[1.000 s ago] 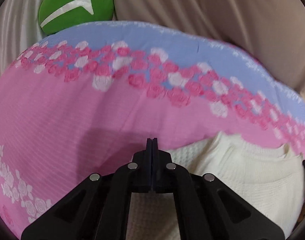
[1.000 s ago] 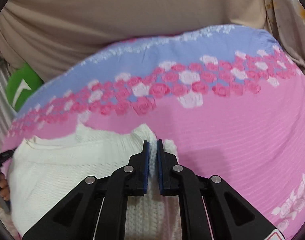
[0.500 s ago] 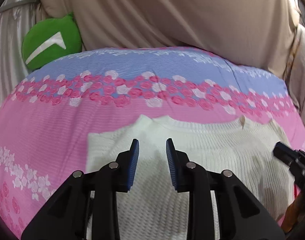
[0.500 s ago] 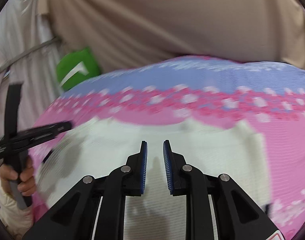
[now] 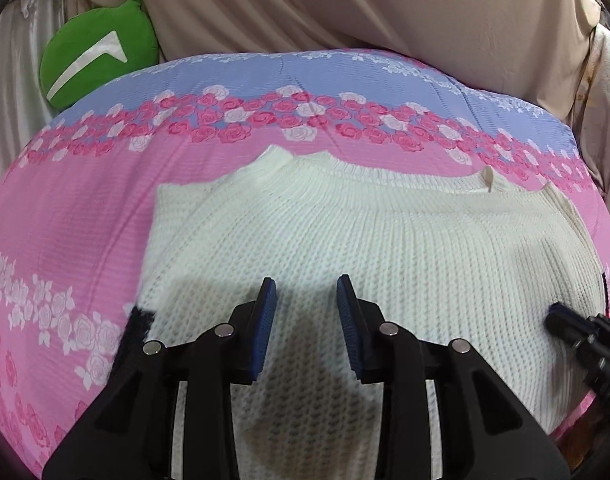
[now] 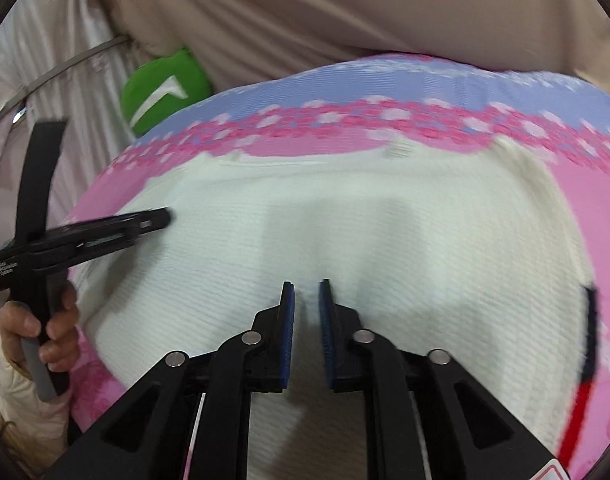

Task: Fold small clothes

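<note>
A cream knit sweater [image 5: 385,248] lies spread flat on a pink rose-print bedspread [image 5: 65,240], with its neckline at the far side. My left gripper [image 5: 306,292] hovers over the sweater's near left part. Its jaws are opening and nothing is between them. In the right wrist view the same sweater [image 6: 385,232] is blurred by motion. There my right gripper [image 6: 306,296] hangs over its middle, jaws closing to a narrow gap with no cloth pinched. A hand [image 6: 37,328] holds the left gripper [image 6: 157,220] at the sweater's left edge. The right gripper's tip [image 5: 561,320] shows at the sweater's right side.
A green cushion [image 5: 97,52] sits at the bed's far left corner, against beige cloth [image 5: 345,0] that hangs behind the bed. A pale curtain [image 6: 45,60] hangs on the left. A short dark strip [image 5: 135,328] lies at the sweater's near left edge.
Both grippers pulled back from the sweater's far corners toward its near part. The left one went from shut to open. The right one released the knit edge it held.
</note>
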`<action>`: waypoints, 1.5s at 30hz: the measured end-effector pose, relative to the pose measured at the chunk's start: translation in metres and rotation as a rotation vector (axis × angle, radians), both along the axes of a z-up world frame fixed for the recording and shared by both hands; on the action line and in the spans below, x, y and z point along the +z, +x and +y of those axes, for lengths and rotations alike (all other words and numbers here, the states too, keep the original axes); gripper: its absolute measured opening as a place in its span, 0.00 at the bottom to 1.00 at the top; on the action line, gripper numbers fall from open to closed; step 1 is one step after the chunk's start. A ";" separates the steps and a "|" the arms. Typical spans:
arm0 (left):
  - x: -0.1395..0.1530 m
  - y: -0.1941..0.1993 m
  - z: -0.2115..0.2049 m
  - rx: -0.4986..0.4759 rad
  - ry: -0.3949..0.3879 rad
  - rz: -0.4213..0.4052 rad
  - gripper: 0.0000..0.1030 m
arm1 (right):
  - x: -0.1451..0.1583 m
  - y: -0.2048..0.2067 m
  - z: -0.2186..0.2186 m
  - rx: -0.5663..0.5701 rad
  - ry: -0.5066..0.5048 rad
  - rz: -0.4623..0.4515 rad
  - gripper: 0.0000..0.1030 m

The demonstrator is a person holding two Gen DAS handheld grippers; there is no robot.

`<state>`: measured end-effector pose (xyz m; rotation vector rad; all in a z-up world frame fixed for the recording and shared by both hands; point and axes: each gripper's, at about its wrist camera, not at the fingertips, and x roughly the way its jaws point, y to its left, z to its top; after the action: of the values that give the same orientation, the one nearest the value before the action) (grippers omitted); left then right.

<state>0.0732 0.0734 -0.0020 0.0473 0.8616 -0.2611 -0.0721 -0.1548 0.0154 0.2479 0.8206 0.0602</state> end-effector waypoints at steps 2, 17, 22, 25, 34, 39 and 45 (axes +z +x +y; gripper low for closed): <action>-0.002 -0.005 0.013 0.016 -0.007 -0.001 0.31 | -0.002 -0.017 -0.027 -0.075 0.001 -0.001 0.06; 0.011 0.093 0.035 0.094 -0.111 0.055 0.41 | 0.027 0.066 -0.104 -0.249 -0.010 -0.041 0.43; -0.006 0.103 0.026 0.118 -0.032 0.029 0.26 | 0.006 0.094 -0.108 -0.286 -0.056 0.049 0.11; -0.009 0.105 0.026 0.134 -0.019 0.008 0.27 | -0.001 0.097 -0.124 -0.300 0.023 0.062 0.09; 0.022 0.040 0.059 0.148 -0.129 -0.082 0.47 | 0.057 0.030 -0.041 -0.161 -0.058 -0.141 0.19; 0.022 -0.013 0.095 0.183 -0.178 -0.049 0.61 | 0.038 0.024 0.042 0.094 -0.040 -0.075 0.19; -0.019 -0.028 0.126 0.221 -0.266 0.093 0.71 | -0.004 0.037 0.079 0.154 -0.074 -0.004 0.19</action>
<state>0.0454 0.1998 -0.0209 -0.3082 0.9103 -0.1695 -0.0348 -0.0756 0.0112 0.1139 0.8356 0.1745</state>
